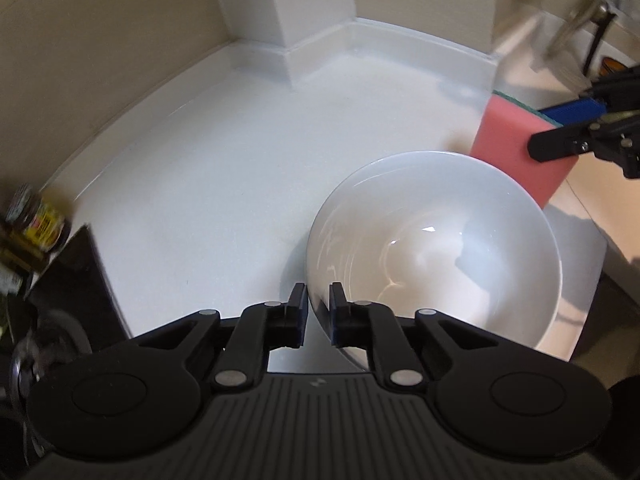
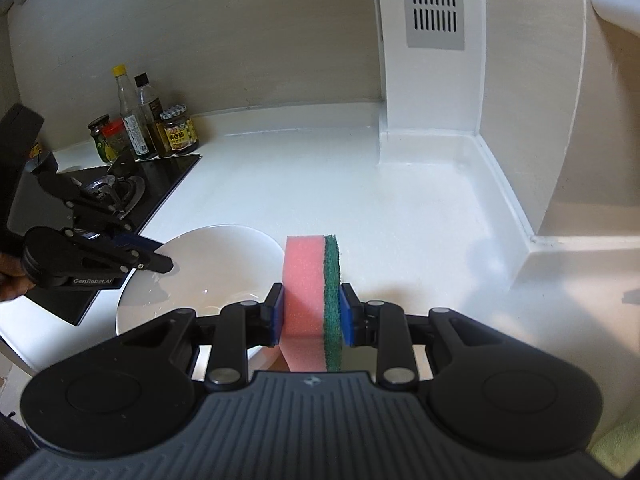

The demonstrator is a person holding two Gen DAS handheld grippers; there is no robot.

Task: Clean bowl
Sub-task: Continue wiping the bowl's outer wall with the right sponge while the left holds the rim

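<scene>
White and glossy, the bowl [image 1: 434,256] sits on the pale countertop [image 1: 208,184] close to its front edge, its inside bare apart from reflections of light. The left gripper [image 1: 319,304] straddles the bowl's near rim: one blue-padded finger is inside the bowl and the other outside, with the thin wall between them. A narrow gap shows beside the rim, so it is not possible to tell whether the pads actually press on it or only bracket it.

In the right wrist view the bowl [image 2: 208,268] lies to the left of the right gripper [image 2: 312,312], which pinches a sponge [image 2: 308,300] upright between its pads; the pink foam faces the bowl and the green scouring layer faces away. The sponge hangs above the counter just beside the bowl's rim, not touching the inside. From the left wrist view the same sponge [image 1: 516,152] shows beyond the far rim, clamped by the right gripper [image 1: 560,132].

Farther out, a black glass hob [image 2: 160,176] with a burner lies left of the bowl, and a cluster of bottles and jars [image 2: 144,128] stands behind it against the beige wall. A white column with a grey vent grille [image 2: 435,0] rises at the counter's back corner. Part of a hand [image 2: 12,280] is visible holding the left gripper [image 2: 156,258].
</scene>
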